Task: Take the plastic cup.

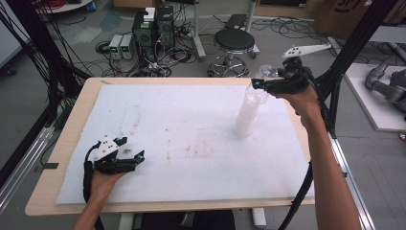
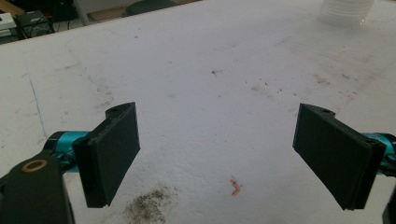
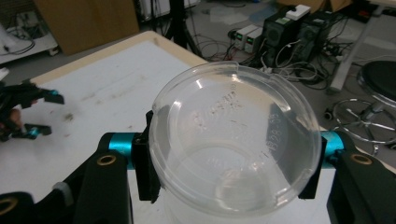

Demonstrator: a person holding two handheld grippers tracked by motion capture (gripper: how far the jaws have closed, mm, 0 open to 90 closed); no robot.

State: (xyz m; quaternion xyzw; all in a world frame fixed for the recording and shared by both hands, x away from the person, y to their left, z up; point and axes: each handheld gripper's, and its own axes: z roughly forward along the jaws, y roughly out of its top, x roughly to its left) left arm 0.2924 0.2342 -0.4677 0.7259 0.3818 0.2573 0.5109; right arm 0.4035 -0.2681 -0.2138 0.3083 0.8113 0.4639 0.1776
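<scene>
Cup-unstacking, mid-job: the right gripper (image 1: 275,82), at 2 o'clock on the white mat (image 1: 158,120), is clamped on a clear plastic cup (image 3: 236,140) held just above the cup stack (image 1: 248,115). Separation looks nearly done; setting it down is left, judging by the pics. Left gripper (image 1: 125,155), at 7 o'clock, rests w/ jaws apart, nothing between.

We find only the stack of cups (image 1: 247,116) at two o'clock blocking the white mat (image 1: 182,143); elsewhere passage lies open.
</scene>
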